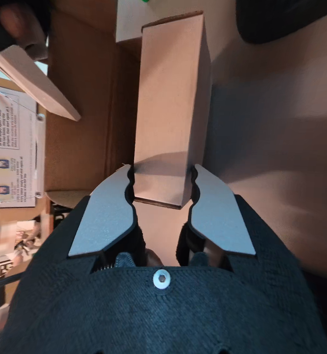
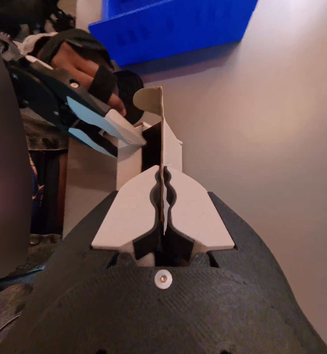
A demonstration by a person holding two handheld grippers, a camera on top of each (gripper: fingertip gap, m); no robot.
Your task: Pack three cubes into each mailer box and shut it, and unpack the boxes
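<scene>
A white mailer box with a brown inside stands open on the table. In the left wrist view my left gripper (image 1: 162,170) is shut on the box's side wall (image 1: 170,95), one finger on each face. The brown inner side of the lid (image 1: 82,134) stands to the left, with my right gripper (image 1: 74,115) reaching onto it. In the right wrist view my right gripper (image 2: 161,169) is shut on the lid's edge (image 2: 161,134), seen edge-on and upright. The left gripper (image 2: 132,138) grips the box's near corner (image 2: 129,168). The box's inside (image 2: 151,151) is dark; no cubes show.
A blue plastic bin (image 2: 168,32) stands on the table behind the box. A printed sheet (image 1: 11,145) lies at the left. A dark rounded object (image 1: 283,19) is at the top right. A hand (image 2: 78,67) holds the left gripper.
</scene>
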